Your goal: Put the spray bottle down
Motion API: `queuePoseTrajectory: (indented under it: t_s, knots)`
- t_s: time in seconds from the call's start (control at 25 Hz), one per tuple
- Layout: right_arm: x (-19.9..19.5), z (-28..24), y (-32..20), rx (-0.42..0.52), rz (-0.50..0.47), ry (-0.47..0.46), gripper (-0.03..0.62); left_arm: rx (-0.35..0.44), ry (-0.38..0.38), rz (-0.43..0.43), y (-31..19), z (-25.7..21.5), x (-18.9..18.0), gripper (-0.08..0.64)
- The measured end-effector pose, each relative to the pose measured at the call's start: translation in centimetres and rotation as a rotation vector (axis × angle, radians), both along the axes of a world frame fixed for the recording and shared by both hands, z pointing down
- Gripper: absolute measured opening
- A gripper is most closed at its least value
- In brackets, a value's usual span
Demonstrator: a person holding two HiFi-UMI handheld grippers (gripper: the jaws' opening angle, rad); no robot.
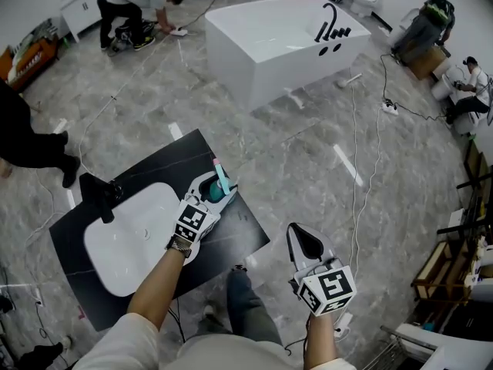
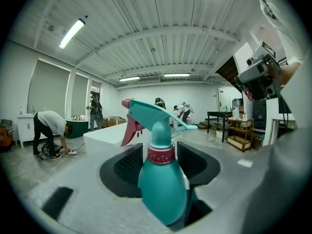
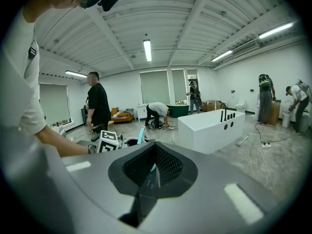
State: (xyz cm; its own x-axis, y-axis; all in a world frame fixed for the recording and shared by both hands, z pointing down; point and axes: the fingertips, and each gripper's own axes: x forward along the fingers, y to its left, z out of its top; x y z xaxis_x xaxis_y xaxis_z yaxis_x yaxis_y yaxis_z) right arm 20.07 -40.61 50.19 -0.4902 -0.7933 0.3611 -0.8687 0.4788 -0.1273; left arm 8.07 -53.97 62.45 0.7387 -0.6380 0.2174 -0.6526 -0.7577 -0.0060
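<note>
The left gripper (image 1: 208,193) stands with its jaws parted around a spray bottle (image 2: 162,189), the black ribbed pads (image 2: 129,167) flanking its neck with a sliver of space on either side rather than pressing in. The bottle is upright: a rounded teal body, a pink ridged collar at the neck, and a teal spray head with a pink trigger and a pink nozzle tip. Seen from the head view, it sits at the right-hand edge of a black countertop (image 1: 239,233), just beside a white basin (image 1: 127,241) with a black tap (image 1: 100,199) on the basin's far side; whether its base rests on the surface is hidden by the gripper. The right gripper (image 1: 303,241) hangs well apart off the counter, jaws pressed together and empty.
</note>
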Motion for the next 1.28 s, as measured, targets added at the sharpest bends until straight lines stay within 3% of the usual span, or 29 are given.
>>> queuePoseTrajectory:
  t_s: [0.4,0.68,1.28]
  knots:
    - [-0.1,0.2,-0.3,-0.003,-0.002,-0.005,0.006,-0.106,-0.027,0.019,0.2,1.6,-0.5,0.275]
    - [0.0,0.1,-0.4,-0.001,-0.001,-0.006,0.006,-0.137,0.02,0.002,0.6,1.3,-1.8,0.322]
    - [-2.7,-3.7,1.4,0.078,-0.032,-0.01,0.006,-0.069,0.028,0.007,5.9,-4.0,-5.2,0.291]
